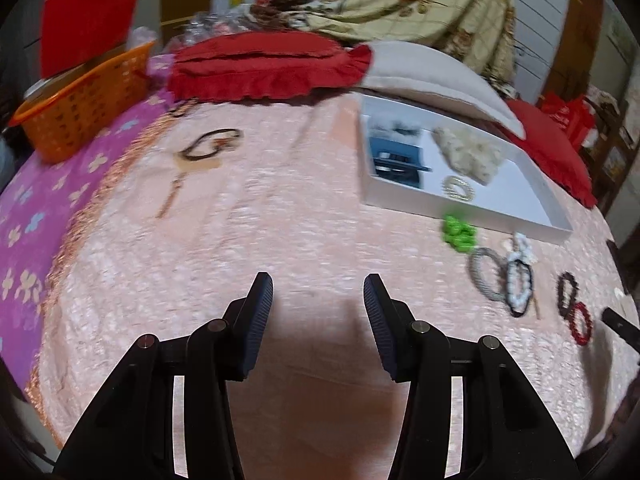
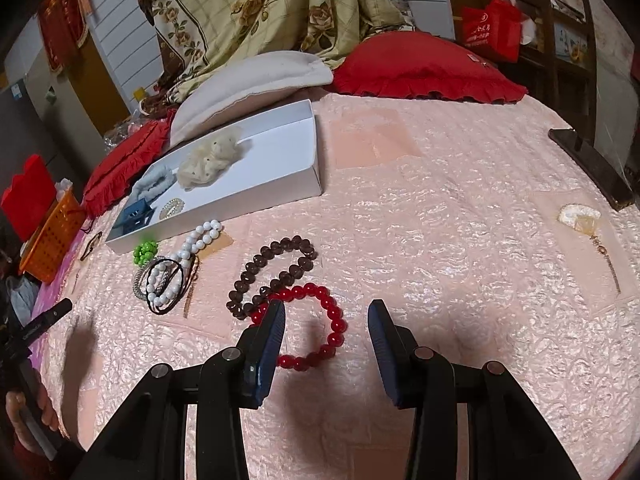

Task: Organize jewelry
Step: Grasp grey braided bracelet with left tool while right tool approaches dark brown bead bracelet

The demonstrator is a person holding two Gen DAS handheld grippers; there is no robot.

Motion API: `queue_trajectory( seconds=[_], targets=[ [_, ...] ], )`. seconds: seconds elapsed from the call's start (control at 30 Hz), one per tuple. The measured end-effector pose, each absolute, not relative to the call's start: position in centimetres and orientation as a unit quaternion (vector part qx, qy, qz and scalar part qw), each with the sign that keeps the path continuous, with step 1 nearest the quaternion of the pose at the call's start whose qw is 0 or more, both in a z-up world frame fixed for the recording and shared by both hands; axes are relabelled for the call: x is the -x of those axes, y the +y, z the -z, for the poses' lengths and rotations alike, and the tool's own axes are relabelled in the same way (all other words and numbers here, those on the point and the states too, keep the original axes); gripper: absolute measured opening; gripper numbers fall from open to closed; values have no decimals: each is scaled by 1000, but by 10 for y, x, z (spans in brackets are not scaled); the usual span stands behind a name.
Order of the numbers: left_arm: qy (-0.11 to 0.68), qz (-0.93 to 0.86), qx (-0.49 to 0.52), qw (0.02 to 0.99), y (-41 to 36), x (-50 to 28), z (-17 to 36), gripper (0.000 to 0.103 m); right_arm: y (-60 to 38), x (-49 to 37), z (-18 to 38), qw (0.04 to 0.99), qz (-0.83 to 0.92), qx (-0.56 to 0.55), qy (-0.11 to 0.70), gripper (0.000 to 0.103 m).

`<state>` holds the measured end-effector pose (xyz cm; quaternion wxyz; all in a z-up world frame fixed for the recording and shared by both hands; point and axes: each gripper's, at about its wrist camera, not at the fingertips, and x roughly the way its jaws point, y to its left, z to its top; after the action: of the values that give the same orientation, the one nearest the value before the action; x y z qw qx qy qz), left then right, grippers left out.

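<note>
We're over the pink quilted bedspread (image 2: 460,208) with both tools angled down at it. Our left gripper (image 1: 318,292) has its jaws parted with only bare cloth between them, gripping nothing. Our right gripper (image 2: 326,316) is spread too, empty, hanging just above the red bead bracelet (image 2: 320,326), whose near-left arc hides behind the left finger; we can't tell whether that finger touches it. Touching the red one on its far side lies the dark brown bead bracelet (image 2: 272,276). Further left sits a tangle: a white pearl strand (image 2: 192,248), a black cord loop (image 2: 166,288) and a silvery bangle (image 2: 140,286) overlapping one another, with a green bead cluster (image 2: 145,251) just beside the near wall of the white tray (image 2: 224,204). Inside that tray we see a cream scrunchie (image 2: 212,156), a small blue box (image 2: 134,214) and a pale gold ring-shaped piece (image 2: 172,208). Well apart on the right lies a cream fan-shaped pendant (image 2: 578,218) with a chain. In the left view a brown cord loop (image 1: 212,145) rests far left, near the orange basket (image 1: 80,108)
</note>
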<state>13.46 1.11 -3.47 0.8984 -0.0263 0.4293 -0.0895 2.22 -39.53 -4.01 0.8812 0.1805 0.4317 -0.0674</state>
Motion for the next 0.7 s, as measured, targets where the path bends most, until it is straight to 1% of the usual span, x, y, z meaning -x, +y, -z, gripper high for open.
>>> queue_trajectory(
  seconds=[0.23, 0.5, 0.53, 0.57, 0.6, 0.63, 0.67, 0.7],
  targets=[
    [458, 158, 15, 875, -46, -154, 31, 47, -396, -27, 49, 880, 57, -191, 431, 41],
    [475, 192, -52, 857, -115, -178, 53, 46, -409, -22, 49, 882, 60, -196, 425, 41],
    [480, 194, -51, 854, -116, -180, 56, 41, -411, -22, 49, 881, 60, -197, 425, 41],
    [483, 195, -48, 852, -116, -181, 60, 20, -412, -22, 50, 881, 60, -198, 426, 41],
    [495, 195, -48, 845, -117, -184, 65, 11, -412, -22, 51, 881, 59, -198, 426, 41],
    [487, 193, -47, 851, -115, -183, 64, 10, -413, -23, 52, 881, 58, -197, 426, 41],
    [491, 191, -48, 849, -115, -182, 65, 7, -413, -24, 52, 881, 58, -196, 427, 41],
    [493, 193, -46, 847, -113, -181, 64, 6, -412, -26, 53, 881, 56, -195, 428, 41]
  ],
)
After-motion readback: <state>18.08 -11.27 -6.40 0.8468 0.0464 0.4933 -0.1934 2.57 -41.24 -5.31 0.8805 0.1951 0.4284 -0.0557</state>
